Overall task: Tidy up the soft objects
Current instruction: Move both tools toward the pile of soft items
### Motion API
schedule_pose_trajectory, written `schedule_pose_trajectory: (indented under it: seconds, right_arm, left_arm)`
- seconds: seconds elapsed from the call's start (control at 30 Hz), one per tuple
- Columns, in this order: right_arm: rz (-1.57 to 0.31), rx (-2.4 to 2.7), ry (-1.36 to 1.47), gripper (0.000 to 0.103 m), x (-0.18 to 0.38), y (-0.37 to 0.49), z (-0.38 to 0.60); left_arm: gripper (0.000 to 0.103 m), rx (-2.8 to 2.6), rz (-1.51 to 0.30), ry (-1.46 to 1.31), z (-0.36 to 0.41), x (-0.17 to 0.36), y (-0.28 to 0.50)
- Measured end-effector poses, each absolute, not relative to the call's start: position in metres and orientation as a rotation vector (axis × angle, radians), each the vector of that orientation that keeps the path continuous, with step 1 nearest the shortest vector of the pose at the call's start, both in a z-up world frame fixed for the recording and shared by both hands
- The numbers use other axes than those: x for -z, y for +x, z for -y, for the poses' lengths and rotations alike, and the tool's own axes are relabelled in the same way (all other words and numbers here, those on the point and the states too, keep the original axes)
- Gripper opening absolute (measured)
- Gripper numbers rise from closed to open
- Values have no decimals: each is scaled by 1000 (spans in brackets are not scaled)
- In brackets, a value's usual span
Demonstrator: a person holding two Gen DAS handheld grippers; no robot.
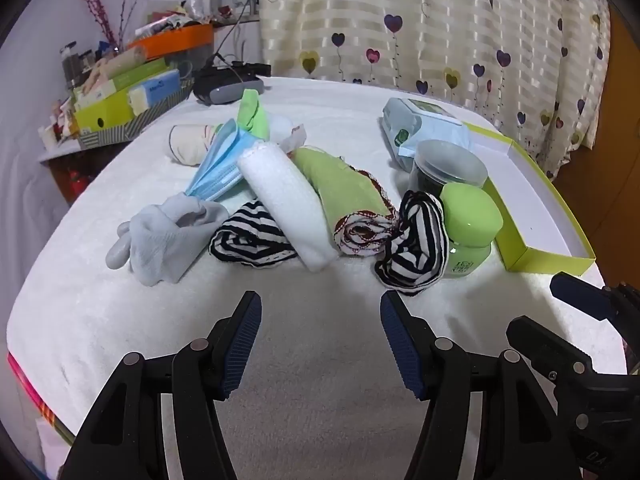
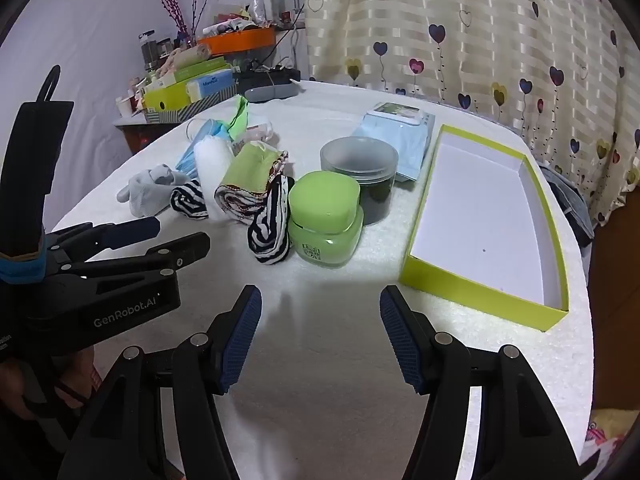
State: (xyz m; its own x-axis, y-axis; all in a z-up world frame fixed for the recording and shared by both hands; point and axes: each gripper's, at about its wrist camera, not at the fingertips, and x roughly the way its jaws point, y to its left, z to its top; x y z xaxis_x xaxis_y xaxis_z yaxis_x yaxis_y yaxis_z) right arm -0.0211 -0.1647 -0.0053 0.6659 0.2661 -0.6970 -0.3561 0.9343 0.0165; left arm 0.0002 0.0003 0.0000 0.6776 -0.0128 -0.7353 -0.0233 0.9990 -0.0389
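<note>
A pile of soft things lies on the white table: a grey glove (image 1: 168, 236), two black-and-white striped cloths (image 1: 250, 240) (image 1: 416, 248), a rolled white towel (image 1: 288, 204), a rolled green cloth (image 1: 348, 196), blue face masks (image 1: 224, 160) and a cream sock (image 1: 188, 144). An open yellow-green box (image 2: 484, 216) stands empty at the right. My left gripper (image 1: 320, 340) is open and empty, short of the pile. My right gripper (image 2: 320, 336) is open and empty, in front of the green jar (image 2: 326, 220). The left gripper also shows in the right wrist view (image 2: 168, 236).
A dark lidded jar (image 2: 360, 168) and a blue wipes pack (image 2: 396, 136) stand behind the green jar. A cluttered side shelf with boxes (image 1: 128, 96) is at the far left. A heart-patterned curtain (image 1: 440, 20) hangs behind the table.
</note>
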Motion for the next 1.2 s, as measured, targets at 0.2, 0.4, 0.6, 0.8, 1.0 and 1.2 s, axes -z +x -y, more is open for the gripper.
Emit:
schedule_pose_trajectory:
  seconds: [0.2,0.4,0.6,0.8,1.0,1.2]
  right_arm:
    - [-761,-357,-118,62,4,-22,165]
    - [-763,-364,-112,62,-3,-18,166]
    - [-760,-368,-109,62,1,-20,165]
    - [-758,-381,-103,62,3,-14,164]
    - [-745,-389,-99,62,0,-16,162]
    - [-736,-396,-97,62,-3,-18,161]
  left_arm:
    - [62,-6,-813,-19,-1,7,-2]
    - [62,7,-847,-24,0,8,4]
    - [62,29,-847,-63,-6,7,5]
    - [62,6,-813,-50,-7,0,4]
    - [62,17,-811,-56,-8,-3,5]
    - [62,16,-809,-76,-10,-6,4]
